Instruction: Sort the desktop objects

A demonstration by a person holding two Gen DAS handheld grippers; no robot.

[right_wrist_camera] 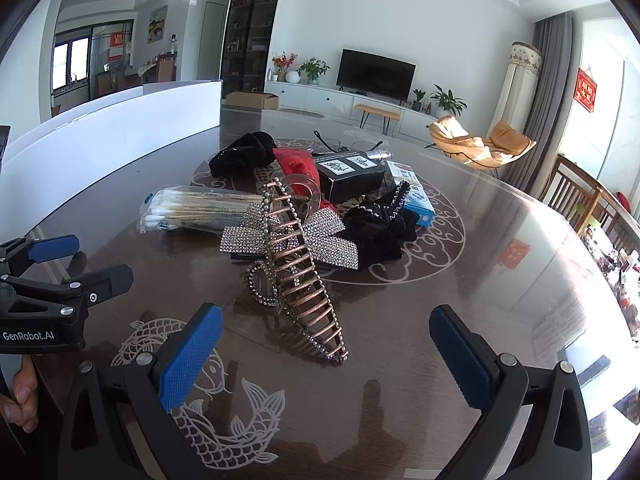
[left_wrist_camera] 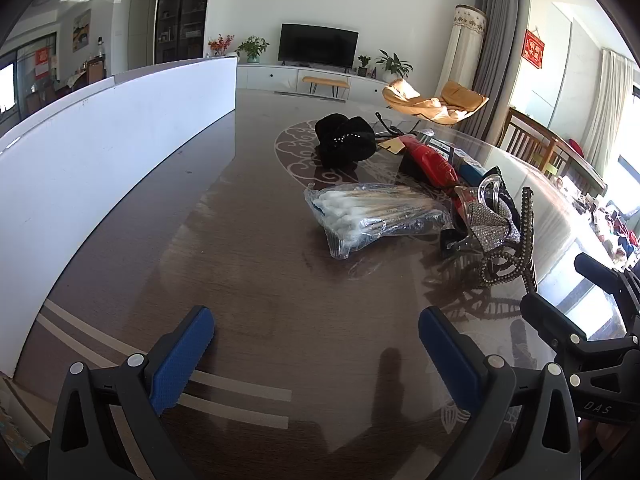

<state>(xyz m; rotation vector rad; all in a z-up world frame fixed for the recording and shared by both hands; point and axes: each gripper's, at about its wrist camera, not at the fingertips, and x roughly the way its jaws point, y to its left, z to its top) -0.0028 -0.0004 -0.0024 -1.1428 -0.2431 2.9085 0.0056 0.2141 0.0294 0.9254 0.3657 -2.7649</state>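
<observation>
A pile of small objects lies on the dark glass-topped table (right_wrist_camera: 500, 288). A bronze claw hair clip (right_wrist_camera: 304, 280) lies nearest my right gripper (right_wrist_camera: 326, 356), which is open and empty just in front of it. Behind the clip are a rhinestone bow (right_wrist_camera: 328, 240), a bag of cotton swabs (right_wrist_camera: 192, 210), a black scrunchie (right_wrist_camera: 376, 232), a red packet (right_wrist_camera: 296, 164), a black box (right_wrist_camera: 348, 172) and a blue box (right_wrist_camera: 418, 200). My left gripper (left_wrist_camera: 316, 346) is open and empty over bare table, short of the swab bag (left_wrist_camera: 376, 216). It also shows at the left of the right wrist view (right_wrist_camera: 86, 264).
A long white board (left_wrist_camera: 100, 152) stands along the table's left side. A black velvet hair piece (left_wrist_camera: 346, 140) lies at the back of the pile. Wooden chairs (right_wrist_camera: 580, 196) stand past the table's right edge. A fish pattern (right_wrist_camera: 224, 420) is under the glass near the right gripper.
</observation>
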